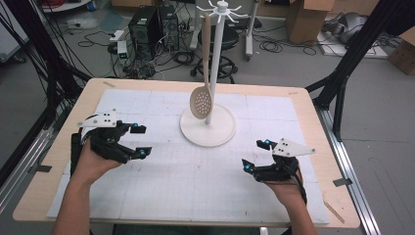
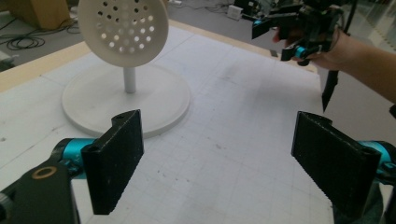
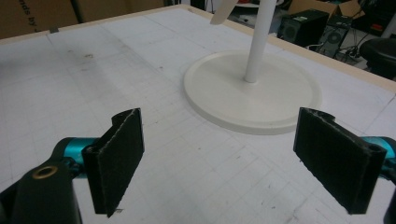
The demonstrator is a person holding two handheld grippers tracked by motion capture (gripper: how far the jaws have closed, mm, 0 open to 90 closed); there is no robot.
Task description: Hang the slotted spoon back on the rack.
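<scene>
On the white grid mat (image 1: 161, 191), w/ the wooden table (image 1: 313, 105) under it, I've got 2 grippers out: my left gripper (image 1: 140, 141) sits at the mat's left side, my right gripper (image 1: 257, 155) at the right, well apart from each other. Both have jaws spread wide, nothing between them, nothing held; same story in the left gripper view and the right gripper view, where only bare mat lies between the black pads. Between the two, toward the far side of the mat, stands 1 white utensil stand (image 1: 207, 128): round base, 1 upright pole, hook arms at top. 1 beige slotted spoon (image 1: 201, 103) hangs from a hook, handle up, perforated bowl down, just beside the pole and above the base, not touching it as far as I can tell. Left gripper view shows the spoon bowl (image 2: 123, 29) full of small holes. Cardboard box (image 3: 37, 14) at the right gripper view's top left has print, maybe "ds by", too cut off to read properly.
</scene>
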